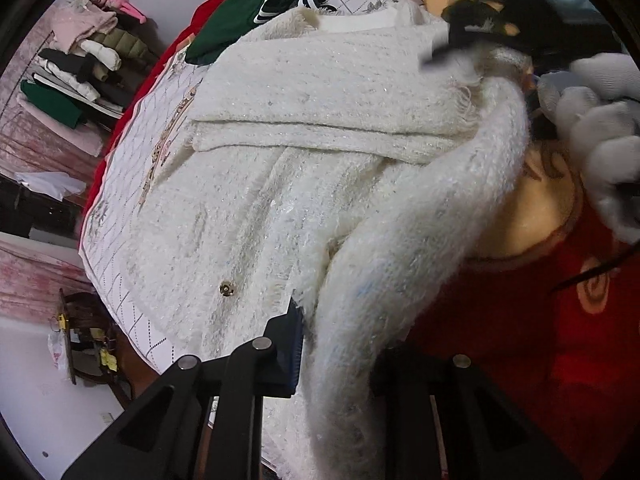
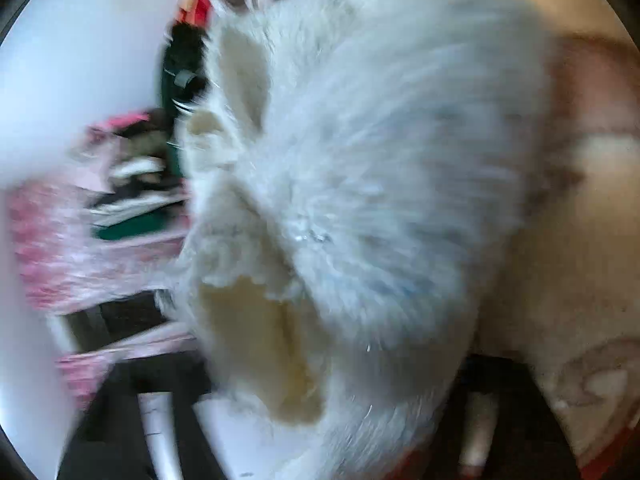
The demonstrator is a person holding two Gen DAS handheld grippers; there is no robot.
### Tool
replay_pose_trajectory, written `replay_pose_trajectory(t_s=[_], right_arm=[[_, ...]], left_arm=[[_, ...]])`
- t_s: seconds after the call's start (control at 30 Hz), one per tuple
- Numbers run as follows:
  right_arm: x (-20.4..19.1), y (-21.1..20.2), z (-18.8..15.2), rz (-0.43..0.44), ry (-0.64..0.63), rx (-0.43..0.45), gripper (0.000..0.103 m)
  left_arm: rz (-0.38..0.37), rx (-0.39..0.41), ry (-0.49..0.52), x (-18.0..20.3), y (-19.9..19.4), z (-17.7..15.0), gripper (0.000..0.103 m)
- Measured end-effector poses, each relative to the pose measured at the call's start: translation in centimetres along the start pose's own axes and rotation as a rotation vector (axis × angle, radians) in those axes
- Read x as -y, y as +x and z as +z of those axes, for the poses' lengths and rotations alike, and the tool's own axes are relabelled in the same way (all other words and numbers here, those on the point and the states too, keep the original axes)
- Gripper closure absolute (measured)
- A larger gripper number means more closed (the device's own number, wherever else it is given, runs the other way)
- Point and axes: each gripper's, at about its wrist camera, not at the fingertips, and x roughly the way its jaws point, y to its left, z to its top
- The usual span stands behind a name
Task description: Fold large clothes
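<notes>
A white fuzzy knit cardigan (image 1: pixel 304 128) with a small gold button lies spread on the bed, one sleeve folded across its body. My left gripper (image 1: pixel 340 344) is shut on the cardigan's lower edge, and a thick roll of it rises from between the fingers. My right gripper (image 1: pixel 472 46), held by a white-gloved hand (image 1: pixel 600 128), is shut on the same raised fold at the upper right. The right wrist view is blurred and filled with the white cardigan (image 2: pixel 380 184), which runs between its fingers.
The cardigan lies on a white patterned sheet (image 1: pixel 120 232) over a red and cream blanket (image 1: pixel 540 320). A green garment (image 1: pixel 236 16) lies at the bed's far edge. A stack of folded clothes (image 1: pixel 80 72) sits beyond the bed on the left.
</notes>
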Motion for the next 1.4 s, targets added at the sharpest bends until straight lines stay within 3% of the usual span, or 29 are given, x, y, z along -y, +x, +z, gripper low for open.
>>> replay_pose_trajectory(t_s=[0.07,0.17,0.47,0.63,0.87,1.03,1.1,1.17,1.23,1.3,1.37,1.4], right_arm=[[-1.1,0.6,-0.1,-0.036,0.003,0.014,0.069],[-3.3,0.4,-0.8,-0.065,-0.004,0.042,0.073],[-13.6,-1.7,-4.3,-0.171,-0.063,0.116,0.075],[-20.2,0.2,-6.2,-0.266,-0.100,0.142,0.075],[-28.6,8.9,-6.3,-0.416,-0.144,0.117,0.075],[-31.9,16.9,-5.6,-0.563,-0.215,0.083,0.075],[-32.3,20.8,-4.8,-0.651,-0.240,0.044,0.062],[-32.2,22.8,-4.4,-0.657,-0.233,-0.001,0.036],[-33.5,23.4,-4.9,-0.604,-0.250,-0.010,0.033],[-34.8,22.2,-6.1,-0.566,-0.298,-0.019,0.033],[-35.8,20.4,-7.3,-0.606,-0.342,0.012,0.033],[-36.2,19.2,-8.3,-0.664,-0.383,0.037,0.033]], left_arm=[[-0.031,-0.007,-0.021,-1.2,0.0,0.0,0.088],[-0.081,-0.006,-0.047,-3.0,-0.3,0.3,0.088],[-0.216,0.017,-0.121,-11.9,-1.6,1.5,0.088],[-0.246,0.035,-0.168,-18.5,-0.8,2.2,0.088],[-0.257,0.012,-0.283,-27.7,3.7,2.4,0.088],[-0.265,-0.044,-0.371,-32.3,8.9,1.7,0.082],[-0.306,-0.091,-0.404,-33.7,11.6,1.4,0.082],[-0.330,-0.144,-0.448,-35.5,14.2,0.5,0.082],[-0.372,-0.168,-0.493,-37.3,15.8,-0.4,0.073],[-0.364,-0.173,-0.522,-38.6,16.1,-1.2,0.067],[-0.338,-0.171,-0.524,-39.3,16.0,-1.9,0.060],[-0.326,-0.178,-0.527,-39.6,16.0,-2.2,0.050]])
